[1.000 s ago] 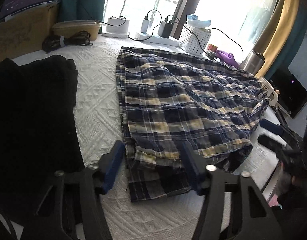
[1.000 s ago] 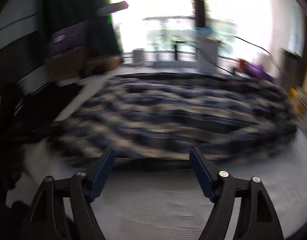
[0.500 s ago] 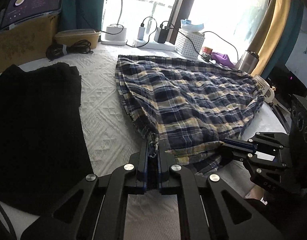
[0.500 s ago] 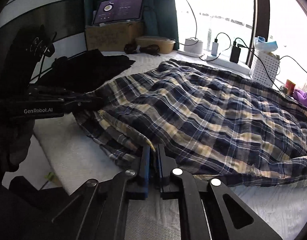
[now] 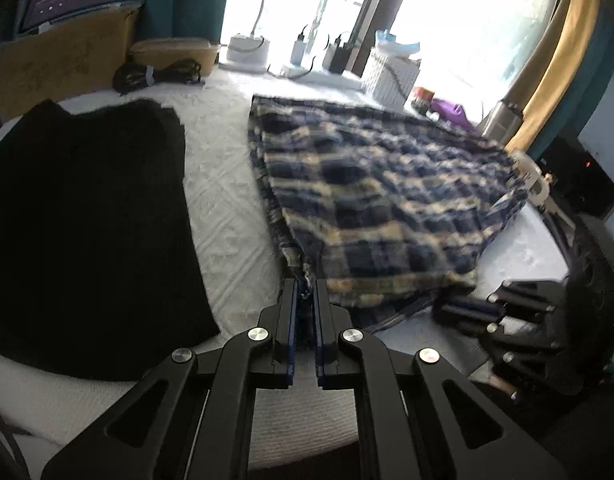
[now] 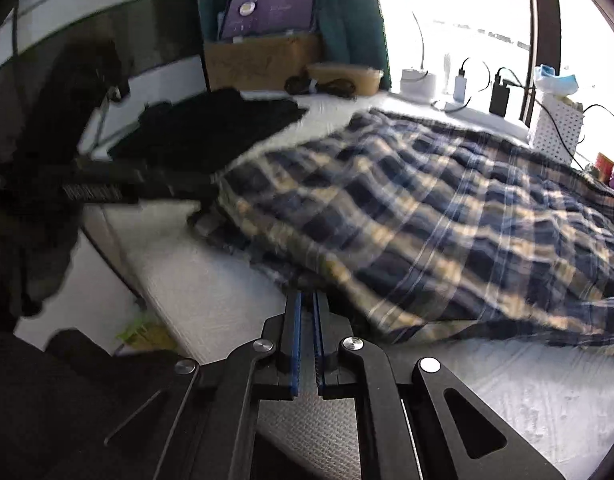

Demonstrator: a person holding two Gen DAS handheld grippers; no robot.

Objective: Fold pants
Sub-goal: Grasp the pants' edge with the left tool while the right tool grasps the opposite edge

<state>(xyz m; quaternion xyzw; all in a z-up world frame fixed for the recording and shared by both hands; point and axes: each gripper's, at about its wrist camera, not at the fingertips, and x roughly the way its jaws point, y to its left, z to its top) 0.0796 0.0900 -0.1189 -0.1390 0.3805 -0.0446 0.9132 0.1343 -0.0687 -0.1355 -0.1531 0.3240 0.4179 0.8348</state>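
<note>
Within the last second both went from wide apart to clamped: the left hand-held gripper [image 5: 306, 285] and right hand-held gripper [image 6: 307, 300] each pinched the near hem of the plaid pants [image 5: 379, 188] on the bed [image 5: 223, 216]. Looked ready for the fold lift.

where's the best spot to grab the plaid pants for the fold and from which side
Grip the plaid pants at the two corners of the near edge, coming in low from the near side of the bed. That edge lies loose toward the person, so both corners can lift together. The left gripper and right gripper are already shut there, jaws pinching the cloth.
</note>
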